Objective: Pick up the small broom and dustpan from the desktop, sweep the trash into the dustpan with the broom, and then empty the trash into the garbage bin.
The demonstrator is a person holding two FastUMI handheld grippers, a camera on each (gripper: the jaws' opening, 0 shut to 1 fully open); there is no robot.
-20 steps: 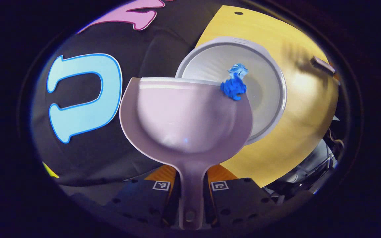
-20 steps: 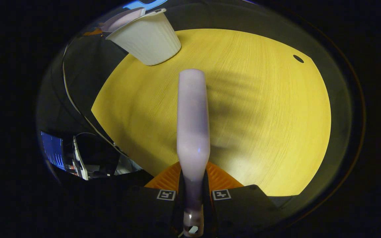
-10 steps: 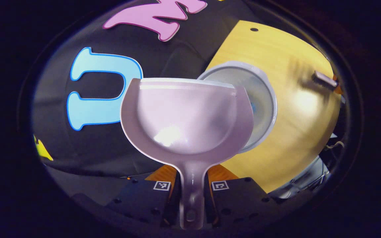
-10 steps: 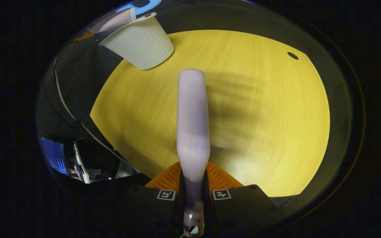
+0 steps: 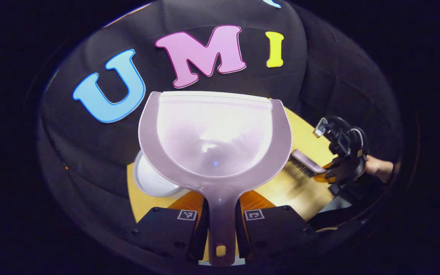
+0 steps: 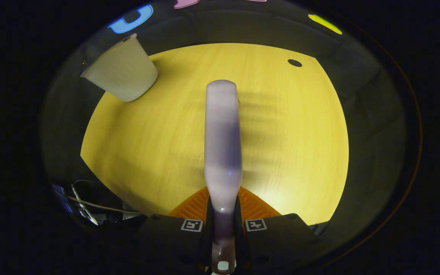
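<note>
One dustpan (image 5: 214,139), one small broom (image 6: 222,141) and one garbage bin (image 6: 122,74) are in play, with two grippers. The left gripper (image 5: 221,221) has its jaws closed narrowly on the dustpan's handle, and the pale lilac pan is held up facing the booth wall, its scoop bare. In the left gripper view the white bin's rim (image 5: 149,179) peeks out below the pan's left edge, standing on the yellow wooden surface (image 5: 300,191), and farther right the broom (image 5: 307,163) shows its dark bristles, held by the right gripper (image 5: 340,168) with a hand (image 5: 374,168) behind it. In the right gripper view the right gripper (image 6: 222,225) clamps the broom's handle between its jaws, the broom's back pointing out over the surface (image 6: 281,152), which has one dark round hole (image 6: 294,62) near its far edge. A second ago the pan was tipped over the bin's mouth with one crumpled blue scrap at its lip; since then the pan has lifted away from the bin, and the bin sits farther left in the right gripper view
</note>
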